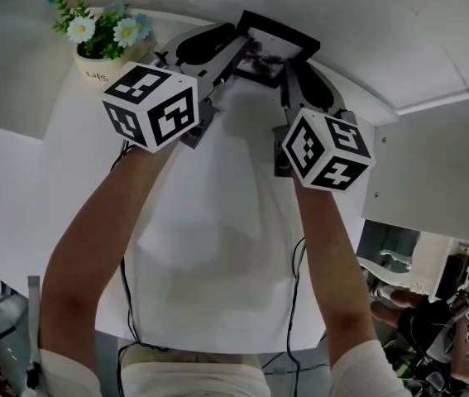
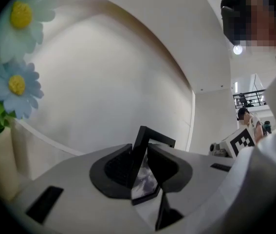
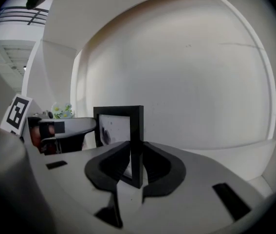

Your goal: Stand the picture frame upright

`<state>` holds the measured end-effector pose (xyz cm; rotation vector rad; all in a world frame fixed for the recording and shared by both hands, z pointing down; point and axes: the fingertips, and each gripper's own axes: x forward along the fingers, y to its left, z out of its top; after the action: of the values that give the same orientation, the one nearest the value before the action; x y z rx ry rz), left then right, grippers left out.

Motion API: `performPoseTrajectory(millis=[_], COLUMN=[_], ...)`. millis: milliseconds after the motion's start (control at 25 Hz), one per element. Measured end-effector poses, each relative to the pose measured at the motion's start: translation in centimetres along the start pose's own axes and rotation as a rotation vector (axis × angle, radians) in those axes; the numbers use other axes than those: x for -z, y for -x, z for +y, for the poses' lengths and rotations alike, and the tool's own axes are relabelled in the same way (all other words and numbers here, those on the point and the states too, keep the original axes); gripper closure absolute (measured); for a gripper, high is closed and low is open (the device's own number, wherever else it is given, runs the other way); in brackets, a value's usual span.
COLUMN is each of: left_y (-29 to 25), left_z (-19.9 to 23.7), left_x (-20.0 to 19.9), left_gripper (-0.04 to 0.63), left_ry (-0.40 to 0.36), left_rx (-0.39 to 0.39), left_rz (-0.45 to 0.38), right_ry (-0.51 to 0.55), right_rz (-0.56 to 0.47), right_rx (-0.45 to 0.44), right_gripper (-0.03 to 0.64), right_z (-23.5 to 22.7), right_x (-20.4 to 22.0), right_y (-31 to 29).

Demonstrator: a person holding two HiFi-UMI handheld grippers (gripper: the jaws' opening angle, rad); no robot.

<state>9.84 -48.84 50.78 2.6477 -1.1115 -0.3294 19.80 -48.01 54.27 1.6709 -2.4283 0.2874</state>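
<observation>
Black rectangular picture frame (image 1: 288,35) near upright, clamped between left gripper (image 2: 140,168) fingers and right gripper (image 3: 135,165) fingers; letting go remains.

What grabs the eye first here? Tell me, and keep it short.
A black frame sits at the far side of the white table, pinched between the left gripper and the right gripper, both shut on its edges. The black-and-white marker cubes on the grippers dominate the middle of the head view. Flowers in a pot stand at the table's far left.
</observation>
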Motion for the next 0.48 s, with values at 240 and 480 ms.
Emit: performPoseTrajectory(millis=[240, 480], left_y=[-0.09, 0.21], left_z=[0.03, 0.17], left_x=[-0.20, -0.18], left_gripper=[0.492, 0.466], left_ry=[-0.030, -0.034], left_rx=[-0.019, -0.030], left_rz=[0.008, 0.010], right_ry=[0.009, 0.018], right_rz=[0.027, 0.023], right_rx=[0.008, 0.025], right_gripper=[0.486, 0.474], right_z=[0.02, -0.21], right_x=[-0.10, -0.20], right_y=[-0.16, 0.16])
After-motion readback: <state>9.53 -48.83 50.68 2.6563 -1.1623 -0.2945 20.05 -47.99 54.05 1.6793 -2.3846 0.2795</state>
